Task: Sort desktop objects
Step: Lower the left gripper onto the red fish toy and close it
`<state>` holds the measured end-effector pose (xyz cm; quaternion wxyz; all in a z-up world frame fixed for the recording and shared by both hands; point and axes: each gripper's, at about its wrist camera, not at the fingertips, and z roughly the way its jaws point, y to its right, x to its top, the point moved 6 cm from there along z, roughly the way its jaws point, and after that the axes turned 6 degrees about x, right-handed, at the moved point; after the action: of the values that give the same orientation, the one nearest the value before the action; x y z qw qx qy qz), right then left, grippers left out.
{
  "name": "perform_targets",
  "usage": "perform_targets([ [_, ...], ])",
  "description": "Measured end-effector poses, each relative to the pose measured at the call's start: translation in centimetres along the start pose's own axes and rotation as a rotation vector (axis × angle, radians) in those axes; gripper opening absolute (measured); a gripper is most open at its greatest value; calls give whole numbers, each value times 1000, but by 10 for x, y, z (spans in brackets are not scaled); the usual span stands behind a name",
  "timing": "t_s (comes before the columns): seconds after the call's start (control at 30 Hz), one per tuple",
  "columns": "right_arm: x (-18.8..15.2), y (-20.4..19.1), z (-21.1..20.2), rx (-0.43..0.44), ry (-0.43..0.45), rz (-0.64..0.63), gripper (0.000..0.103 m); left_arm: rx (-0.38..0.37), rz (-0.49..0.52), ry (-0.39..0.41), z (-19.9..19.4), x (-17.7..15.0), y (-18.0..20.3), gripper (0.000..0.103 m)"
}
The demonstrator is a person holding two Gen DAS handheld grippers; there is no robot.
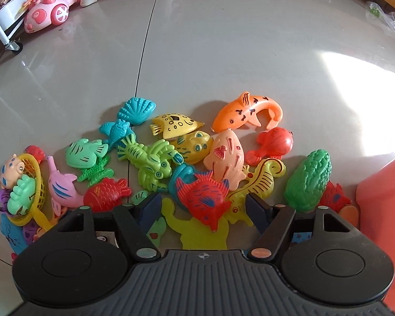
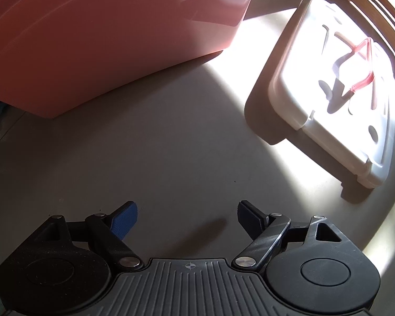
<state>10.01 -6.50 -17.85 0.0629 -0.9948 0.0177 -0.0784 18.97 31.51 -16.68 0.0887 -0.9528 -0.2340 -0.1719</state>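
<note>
Pale glossy floor tiles with a dark seam carry everything here, sunlight pooling to the right, and my target sits low in the left wrist view: a red fish with blue stripes lying on top of the heap of plastic sea toys, directly between the spread fingers of my left gripper. Those fingers stand wide open and grip nothing; I judge I am lined up this way so that closing takes this top piece without dragging its neighbours. Under and beside it lie a yellow-green flat cutout, a yellow seahorse and a peach fish, all touching or overlapping, so a clean pinch may be awkward. Further out are a green lobster, a yellow spotted fish, an orange dolphin, a red round fish, and a bumpy green gourd leaning near the coral-pink bin at the right edge. To the left a yellow net cradles more small fish. My right gripper hovers over bare floor, fingers equally wide and empty, with the same pink bin's wall ahead and a white lidded box in the sun to the right; I take these for the likely sorting destinations, though nothing yet confirms which.
</note>
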Motion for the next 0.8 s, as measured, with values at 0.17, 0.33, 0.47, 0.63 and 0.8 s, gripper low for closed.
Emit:
perform_targets([
  [0.17,2,1,1,0,1,0,85,-21,-44,6,-1,0,-2,62],
  [0.33,4,3,0,0,5,5,85,-35,-27,5,-7,-2,3,42],
  [0.47,6,3,-3,7,15,4,85,-39,-26,1,-10,-7,5,39],
  [0.63,8,5,-6,10,24,7,85,-55,-23,18,-21,-8,8,33],
  [0.8,11,10,-8,6,40,18,85,-60,-25,21,-27,-10,9,32],
])
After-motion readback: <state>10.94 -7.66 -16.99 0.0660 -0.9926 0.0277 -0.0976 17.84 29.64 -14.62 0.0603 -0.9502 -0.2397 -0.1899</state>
